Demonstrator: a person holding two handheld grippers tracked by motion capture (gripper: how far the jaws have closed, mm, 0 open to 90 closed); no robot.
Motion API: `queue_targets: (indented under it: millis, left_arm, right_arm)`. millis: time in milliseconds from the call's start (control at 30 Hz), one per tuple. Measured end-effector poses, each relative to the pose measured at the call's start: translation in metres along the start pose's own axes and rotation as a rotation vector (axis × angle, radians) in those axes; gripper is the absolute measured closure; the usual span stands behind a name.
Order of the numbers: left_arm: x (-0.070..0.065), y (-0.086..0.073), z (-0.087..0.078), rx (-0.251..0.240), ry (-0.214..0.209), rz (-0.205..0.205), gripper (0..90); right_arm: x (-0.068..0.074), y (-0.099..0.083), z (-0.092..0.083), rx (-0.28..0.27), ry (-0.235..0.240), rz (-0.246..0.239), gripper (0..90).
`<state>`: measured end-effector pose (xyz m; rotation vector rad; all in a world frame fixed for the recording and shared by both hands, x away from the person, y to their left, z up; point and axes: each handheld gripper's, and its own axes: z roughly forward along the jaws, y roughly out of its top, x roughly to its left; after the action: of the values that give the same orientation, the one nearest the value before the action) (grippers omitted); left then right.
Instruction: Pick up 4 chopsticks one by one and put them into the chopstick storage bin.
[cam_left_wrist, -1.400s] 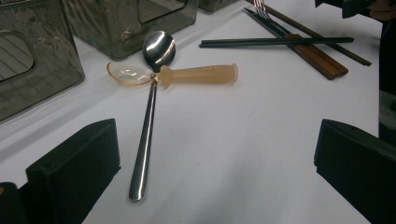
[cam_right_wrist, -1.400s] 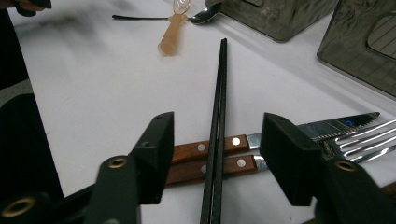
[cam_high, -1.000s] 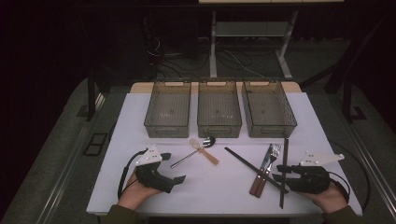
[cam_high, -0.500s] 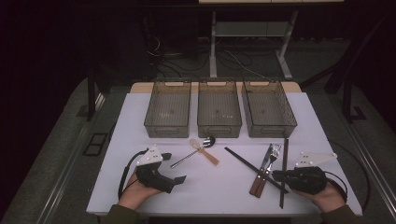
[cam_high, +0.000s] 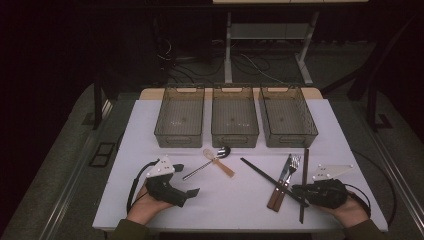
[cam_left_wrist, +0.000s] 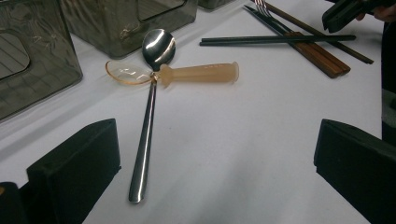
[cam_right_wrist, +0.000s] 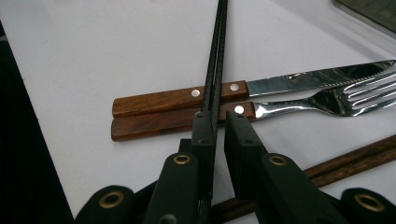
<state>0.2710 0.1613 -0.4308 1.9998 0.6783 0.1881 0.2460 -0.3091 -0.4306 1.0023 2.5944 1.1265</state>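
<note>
The right gripper (cam_right_wrist: 218, 128) is sitting low at the near right of the white table (cam_high: 150, 125), its jaws having just been closing, and now they are nearly together with a black chopstick (cam_right_wrist: 215, 56) running between them. In the right gripper view that chopstick is lying against the left pad, while a thin gap is showing beside the right pad, so whether it is truly pinched is hard to call. The chopstick is stretching away over the wooden handles of a knife (cam_right_wrist: 187, 100) and a fork (cam_right_wrist: 173, 122), which are lying side by side just beyond the pads. A brown wooden chopstick (cam_right_wrist: 355, 158) is slanting past under the right jaw.

In the high view the right gripper (cam_high: 300, 190) is resting at the black chopstick's (cam_high: 272, 181) near end, with the fork (cam_high: 286, 180) and knife (cam_high: 279, 181) just to its left and the brown chopstick (cam_high: 304, 185) crossing beneath it.

Over on the left, the left gripper (cam_high: 192, 192) is waiting with jaws spread wide and nothing in them, pointing at a metal spoon (cam_left_wrist: 148, 116) crossed by an amber plastic spoon (cam_left_wrist: 187, 74). Three smoky plastic bins (cam_high: 235, 117) are lining the far edge in a row
</note>
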Motion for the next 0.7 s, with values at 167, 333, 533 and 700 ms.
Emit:
queue_targets:
  millis: [167,333,533,700]
  left_arm:
    - [-0.0001,0.0001,0.0001,0.004,0.000,0.000,0.0]
    - [-0.0002,0.0001,0.0002,0.006,-0.003,-0.001,0.0]
    - [-0.0001,0.0000,0.0004,0.011,-0.004,0.003,0.0]
    - [-0.0002,-0.0001,0.0005,0.013,-0.003,0.004,0.0]
  right_arm:
    - [0.0003,-0.0002,0.0012,0.010,0.000,-0.002,81.1]
    - [0.0005,-0.0006,0.0024,0.022,-0.003,-0.006,81.1]
    - [0.0012,-0.0006,0.0034,0.028,-0.004,-0.001,80.2]
    - [0.0011,-0.0006,0.0034,0.027,0.000,-0.003,79.2]
